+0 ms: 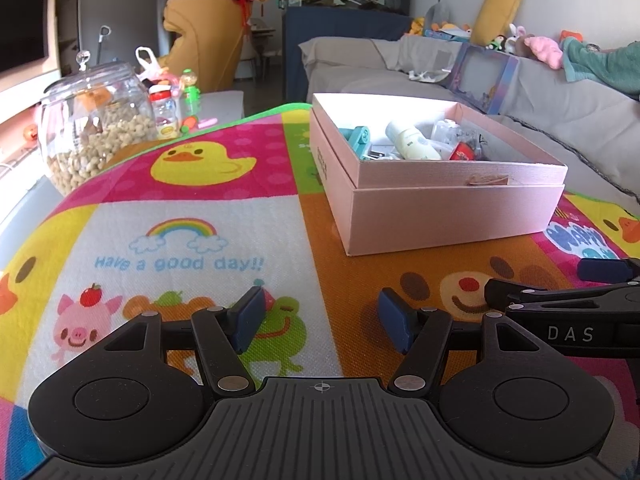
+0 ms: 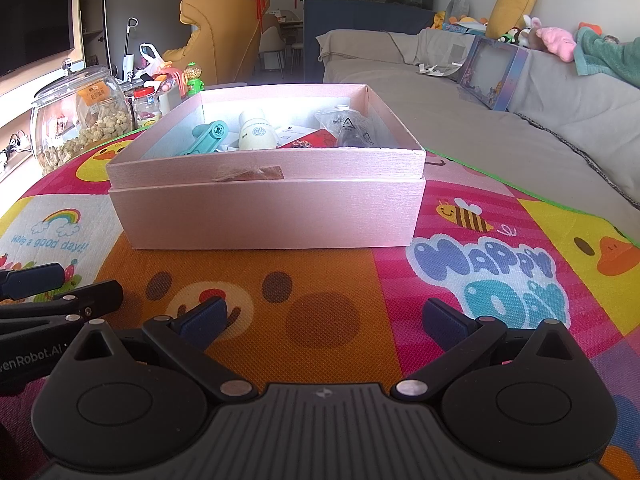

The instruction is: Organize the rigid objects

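Observation:
A pink cardboard box (image 1: 452, 212) (image 2: 272, 216) stands open on the colourful play mat, nested in its lid. Inside lie a teal plastic tool (image 1: 358, 138) (image 2: 208, 136), a cream bottle (image 1: 412, 140) (image 2: 256, 130), a red item (image 1: 464, 152) (image 2: 308, 142) and a clear bag with a dark thing (image 2: 352, 128). My left gripper (image 1: 324, 320) hovers open just above the mat, short of the box and to its left. My right gripper (image 2: 324, 320) is open too, directly in front of the box. Nothing sits between either pair of fingers.
A glass jar of peanuts (image 1: 92, 128) (image 2: 80, 120) and small bottles and toys (image 1: 168, 110) stand at the mat's far left. A grey sofa (image 1: 560, 100) with plush toys runs along the right. The right gripper (image 1: 592, 312) lies close beside the left gripper (image 2: 52, 300).

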Motion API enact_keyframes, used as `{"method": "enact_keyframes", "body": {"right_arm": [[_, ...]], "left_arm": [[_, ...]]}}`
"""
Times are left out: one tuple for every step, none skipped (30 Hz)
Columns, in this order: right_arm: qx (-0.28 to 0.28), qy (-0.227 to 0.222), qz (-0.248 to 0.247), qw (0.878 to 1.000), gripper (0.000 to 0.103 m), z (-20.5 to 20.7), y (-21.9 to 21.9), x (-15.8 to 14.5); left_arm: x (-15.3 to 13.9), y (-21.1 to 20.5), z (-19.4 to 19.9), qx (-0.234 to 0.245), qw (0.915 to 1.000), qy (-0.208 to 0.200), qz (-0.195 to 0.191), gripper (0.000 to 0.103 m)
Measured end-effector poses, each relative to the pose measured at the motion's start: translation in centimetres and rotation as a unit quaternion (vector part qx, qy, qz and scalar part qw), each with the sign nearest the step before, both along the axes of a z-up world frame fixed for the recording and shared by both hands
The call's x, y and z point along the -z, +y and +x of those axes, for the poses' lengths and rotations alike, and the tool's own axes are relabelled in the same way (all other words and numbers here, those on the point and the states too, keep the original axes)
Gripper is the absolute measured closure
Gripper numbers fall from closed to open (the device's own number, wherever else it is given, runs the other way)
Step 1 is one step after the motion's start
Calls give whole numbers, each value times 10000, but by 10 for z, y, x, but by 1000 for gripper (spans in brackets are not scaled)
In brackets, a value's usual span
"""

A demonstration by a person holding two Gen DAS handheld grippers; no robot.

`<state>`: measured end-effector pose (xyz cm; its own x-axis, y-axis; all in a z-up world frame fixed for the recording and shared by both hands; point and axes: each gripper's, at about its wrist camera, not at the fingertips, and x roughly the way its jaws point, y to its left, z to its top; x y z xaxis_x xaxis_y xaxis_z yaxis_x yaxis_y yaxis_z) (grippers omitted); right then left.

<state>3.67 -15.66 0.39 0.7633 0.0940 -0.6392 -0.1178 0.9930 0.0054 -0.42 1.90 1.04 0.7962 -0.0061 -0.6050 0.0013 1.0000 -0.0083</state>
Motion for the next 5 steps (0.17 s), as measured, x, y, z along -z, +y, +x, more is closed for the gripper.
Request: {"method": "enact_keyframes", "body": {"right_arm": [[0,0,1,10000,0,0,0,0],[0,0,1,10000,0,0,0,0],[0,0,0,10000,0,0,0,0],[0,0,0,10000,0,0,0,0],[0,1,1,10000,0,0,0,0]], "left_arm": [[0,0,0,0,10000,0,6,35],[0,1,0,0,10000,-1,5,35],[0,1,0,1,10000,-2,11,35],[0,1,0,0,10000,-3,14,35],[0,1,0,-1,10000,-3,17,35]]}}
